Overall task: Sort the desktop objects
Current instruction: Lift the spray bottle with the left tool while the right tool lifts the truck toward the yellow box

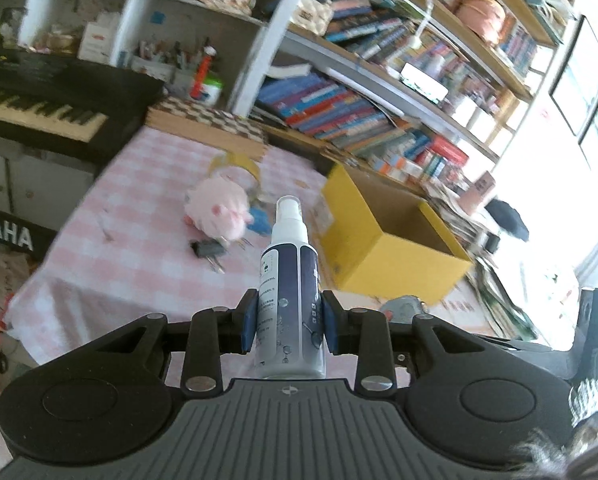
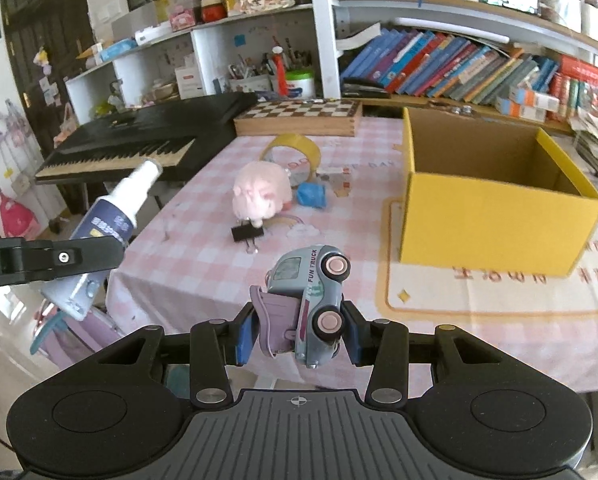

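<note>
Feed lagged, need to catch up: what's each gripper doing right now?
Left gripper: shut on the spray bottle.
Right gripper: shut on the toy truck, held on its side.

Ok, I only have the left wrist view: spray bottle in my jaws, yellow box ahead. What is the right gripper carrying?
Observer: The right gripper is shut on a toy truck, grey-blue with pink wheels, held on its side.
Operator: Is anything already in the yellow box?
Observer: From the right wrist view the yellow box shows only bare brown inside walls; its floor is hidden.
Operator: What is behind the pink plush toy?
Observer: A yellow tape roll stands on edge behind the pink plush toy, with a wooden chessboard beyond.
</note>
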The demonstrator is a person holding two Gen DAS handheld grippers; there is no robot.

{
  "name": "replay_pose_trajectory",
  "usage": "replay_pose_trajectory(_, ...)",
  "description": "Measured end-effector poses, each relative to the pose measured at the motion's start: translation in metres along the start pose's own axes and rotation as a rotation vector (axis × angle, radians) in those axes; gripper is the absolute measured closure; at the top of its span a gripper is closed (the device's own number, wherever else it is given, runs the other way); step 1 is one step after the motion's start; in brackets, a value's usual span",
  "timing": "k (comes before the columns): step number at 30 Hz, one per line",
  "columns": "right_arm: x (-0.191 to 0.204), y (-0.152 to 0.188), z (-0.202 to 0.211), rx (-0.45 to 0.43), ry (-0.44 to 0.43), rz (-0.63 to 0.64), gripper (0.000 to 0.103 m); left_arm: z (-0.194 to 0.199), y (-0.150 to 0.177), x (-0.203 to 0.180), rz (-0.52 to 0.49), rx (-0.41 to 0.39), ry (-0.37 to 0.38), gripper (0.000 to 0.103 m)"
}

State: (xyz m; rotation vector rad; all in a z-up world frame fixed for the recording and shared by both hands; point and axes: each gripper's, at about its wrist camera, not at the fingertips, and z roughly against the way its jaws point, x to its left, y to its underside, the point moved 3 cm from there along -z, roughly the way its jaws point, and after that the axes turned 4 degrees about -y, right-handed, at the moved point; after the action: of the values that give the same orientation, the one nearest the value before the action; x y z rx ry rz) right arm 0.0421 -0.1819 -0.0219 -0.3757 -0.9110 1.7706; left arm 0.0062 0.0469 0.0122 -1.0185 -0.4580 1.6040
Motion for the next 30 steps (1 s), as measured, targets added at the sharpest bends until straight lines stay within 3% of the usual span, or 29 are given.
replay_pose_trajectory(11,-0.029,0.036,0.035,0.017,0.088,-0.12,0.06,-0.014,0.025,-0.039,-0.061,0.107,0.131,0.073)
replay_pose_trajectory(20,-0.06,0.046,0.062,0.006,0.175,-0.187,0.06,-0.033,0.035,-0.085,-0.126,0.167,0.238,0.073)
replay_pose_trajectory(30,-0.083,0.047,0.063,0.025,0.166,-0.207,0.06,-0.047,0.036,-0.109,-0.138,0.191,0.246,0.073)
